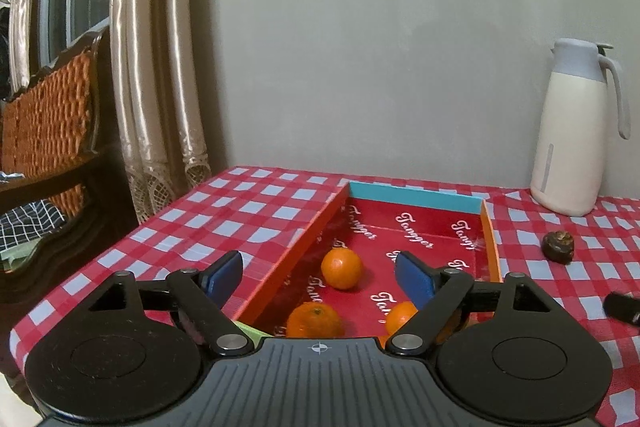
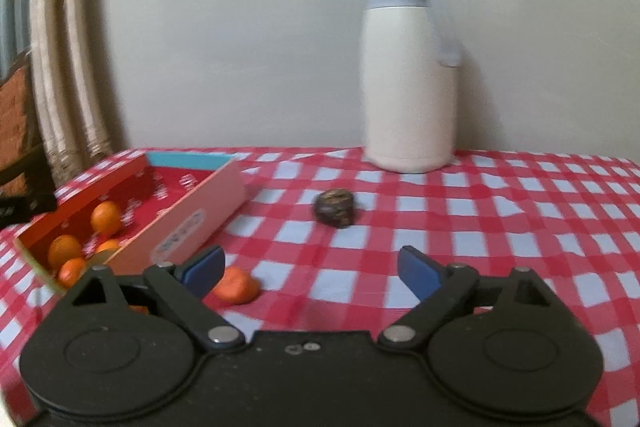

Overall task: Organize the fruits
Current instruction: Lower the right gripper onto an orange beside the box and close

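Left wrist view: left gripper (image 1: pixel 320 273) over the near end of the red box (image 1: pixel 288 259), blue pads spread wide, nothing pinched. Left pad outside the box's left wall, over the checked tablecloth (image 1: pixel 240 207); right pad above the box floor. One orange (image 1: pixel 315 319) low between the pads at 6 o'clock, close to the gripper body; a second (image 1: pixel 400 317) at 5 o'clock, partly behind the right pad; a third (image 1: pixel 341 267) just past the pad tips near 12 o'clock, apart from both pads. Box floor beyond bare up to the turquoise end wall (image 1: pixel 414 197) at 12 o'clock. Table edge at 9 to 10 o'clock, falling away toward curtains (image 1: pixel 156 67) and a wicker chair (image 1: pixel 48 115). Dark fruit (image 1: pixel 557 245) at 2 o'clock on the cloth, outside the box. White jug (image 1: pixel 576 131) at 1 o'clock against the wall.

Right wrist view, blurred: right gripper (image 2: pixel 310 267) above open cloth, pads spread wide, nothing between them. Loose orange piece (image 2: pixel 237 289) at 9 o'clock, just beside the left pad, whether touching it cannot be told. Box at 10 o'clock, oranges inside. Dark fruit at 12 o'clock, well apart from the pads, free cloth all round it. Jug farther off at 1 o'clock by the wall.
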`<state>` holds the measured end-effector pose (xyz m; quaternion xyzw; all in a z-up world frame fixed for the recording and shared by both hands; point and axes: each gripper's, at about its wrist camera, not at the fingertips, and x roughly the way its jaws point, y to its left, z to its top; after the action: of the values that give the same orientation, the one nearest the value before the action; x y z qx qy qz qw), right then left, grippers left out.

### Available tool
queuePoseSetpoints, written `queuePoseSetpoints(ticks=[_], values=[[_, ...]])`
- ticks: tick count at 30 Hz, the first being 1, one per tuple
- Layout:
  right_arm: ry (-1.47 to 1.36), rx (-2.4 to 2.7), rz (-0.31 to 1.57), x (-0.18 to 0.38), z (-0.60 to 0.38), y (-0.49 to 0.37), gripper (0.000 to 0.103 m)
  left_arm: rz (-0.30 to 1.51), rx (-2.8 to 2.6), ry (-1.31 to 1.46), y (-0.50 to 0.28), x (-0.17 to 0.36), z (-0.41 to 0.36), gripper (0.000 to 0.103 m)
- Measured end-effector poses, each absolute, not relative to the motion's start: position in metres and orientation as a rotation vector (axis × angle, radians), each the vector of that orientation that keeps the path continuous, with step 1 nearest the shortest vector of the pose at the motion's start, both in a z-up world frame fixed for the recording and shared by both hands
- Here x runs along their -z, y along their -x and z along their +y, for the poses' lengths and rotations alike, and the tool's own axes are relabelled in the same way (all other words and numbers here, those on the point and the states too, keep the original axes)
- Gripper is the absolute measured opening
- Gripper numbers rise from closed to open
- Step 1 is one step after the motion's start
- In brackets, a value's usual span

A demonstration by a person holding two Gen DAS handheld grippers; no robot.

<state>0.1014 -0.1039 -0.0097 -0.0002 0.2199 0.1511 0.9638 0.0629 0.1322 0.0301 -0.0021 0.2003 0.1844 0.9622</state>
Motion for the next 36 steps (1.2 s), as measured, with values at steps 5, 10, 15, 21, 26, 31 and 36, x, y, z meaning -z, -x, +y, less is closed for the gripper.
queuePoseSetpoints(ticks=[5, 10, 15, 21, 26, 31, 36], values=[[0.055, -0.406, 0.464, 0.012, -0.082, -0.096, 0.079, 0.407, -0.392, 0.000, -0.056, -0.033, 0.142, 0.083], [0.096, -0.456, 0.494, 0.016, -0.064, -0.094, 0.070, 0.429, -0.398, -0.007, -0.043, -0.030, 0.150, 0.083], [0.109, -0.461, 0.523, 0.021, -0.055, -0.096, 0.063, 0.458, -0.400, -0.002, -0.030, -0.024, 0.161, 0.083], [0.122, -0.464, 0.562, 0.029, -0.042, -0.099, 0.050, 0.481, -0.407, -0.014, -0.022, -0.017, 0.170, 0.083], [0.139, -0.460, 0.584, 0.035, -0.032, -0.102, 0.041, 0.490, -0.410, -0.014, -0.018, -0.016, 0.175, 0.083], [0.148, -0.447, 0.602, 0.038, -0.026, -0.105, 0.032, 0.500, -0.409, -0.016, -0.018, -0.013, 0.179, 0.083], [0.146, -0.429, 0.566, 0.033, -0.025, -0.102, 0.032, 0.504, -0.416, -0.010, -0.017, -0.012, 0.182, 0.083]])
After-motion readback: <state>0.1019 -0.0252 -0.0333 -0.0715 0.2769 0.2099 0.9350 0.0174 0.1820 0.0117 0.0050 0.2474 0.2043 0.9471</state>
